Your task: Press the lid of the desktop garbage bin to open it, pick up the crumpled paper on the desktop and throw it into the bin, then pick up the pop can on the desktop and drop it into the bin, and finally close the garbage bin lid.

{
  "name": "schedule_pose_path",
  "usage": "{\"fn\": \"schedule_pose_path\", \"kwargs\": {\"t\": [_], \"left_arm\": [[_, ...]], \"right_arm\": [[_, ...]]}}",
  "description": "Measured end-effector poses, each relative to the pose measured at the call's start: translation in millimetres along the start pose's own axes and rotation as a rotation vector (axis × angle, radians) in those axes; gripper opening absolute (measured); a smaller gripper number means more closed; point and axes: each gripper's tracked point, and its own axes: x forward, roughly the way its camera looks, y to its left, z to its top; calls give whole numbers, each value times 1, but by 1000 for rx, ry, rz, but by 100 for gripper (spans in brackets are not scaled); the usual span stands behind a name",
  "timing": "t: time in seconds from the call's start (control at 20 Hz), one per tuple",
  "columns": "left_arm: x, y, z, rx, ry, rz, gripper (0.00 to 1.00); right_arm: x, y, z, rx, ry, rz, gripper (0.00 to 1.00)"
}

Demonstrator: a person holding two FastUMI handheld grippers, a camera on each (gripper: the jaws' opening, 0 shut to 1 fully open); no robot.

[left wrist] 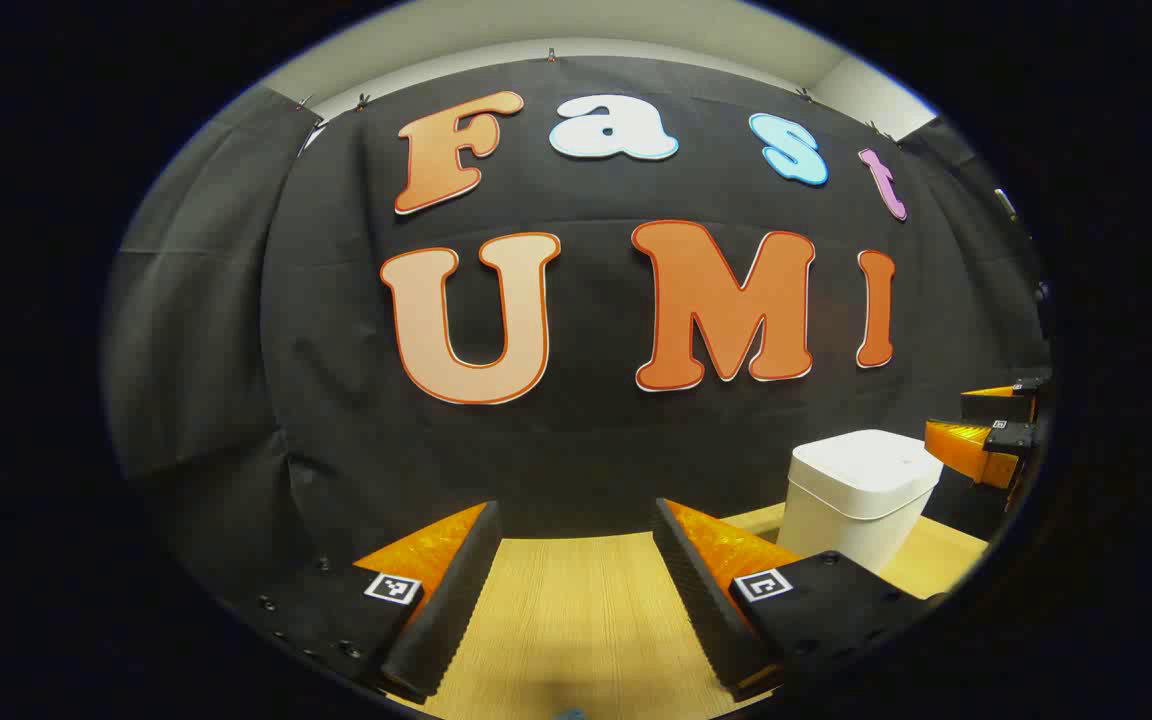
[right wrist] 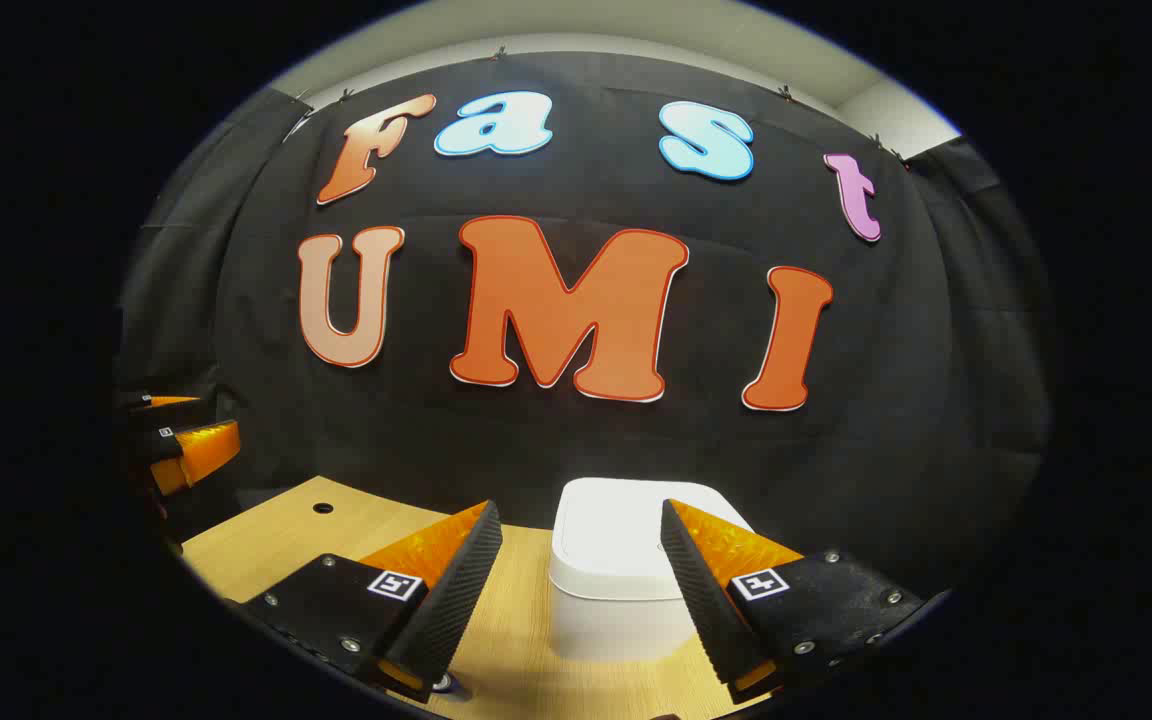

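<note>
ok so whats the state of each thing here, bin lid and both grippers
garbage bin: upright on the desk, standing ahead of the right gripper
bin lid: shut, sitting flat on the bin, not pressed yet
left gripper: open, nothing between its fingers, bare desk showing in the gap
right gripper: open, holding nothing, lined up with the bin

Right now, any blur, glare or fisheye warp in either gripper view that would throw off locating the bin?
Left gripper view: sharp, even light, strong warp at the rim where the bin leans. Right gripper view: also sharp, no glare; bin near centre, little warp, closed lid evenly lit, soft shadow on the table.
</note>
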Motion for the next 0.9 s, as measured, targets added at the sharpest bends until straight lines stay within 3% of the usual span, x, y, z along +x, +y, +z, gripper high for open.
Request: {"fn": "schedule_pose_path", "kwargs": {"t": [0.9], "left_arm": [[1,-8,3,3,-1,18,98]], "right_arm": [[20,13,7,1,-8,66,96]]}}
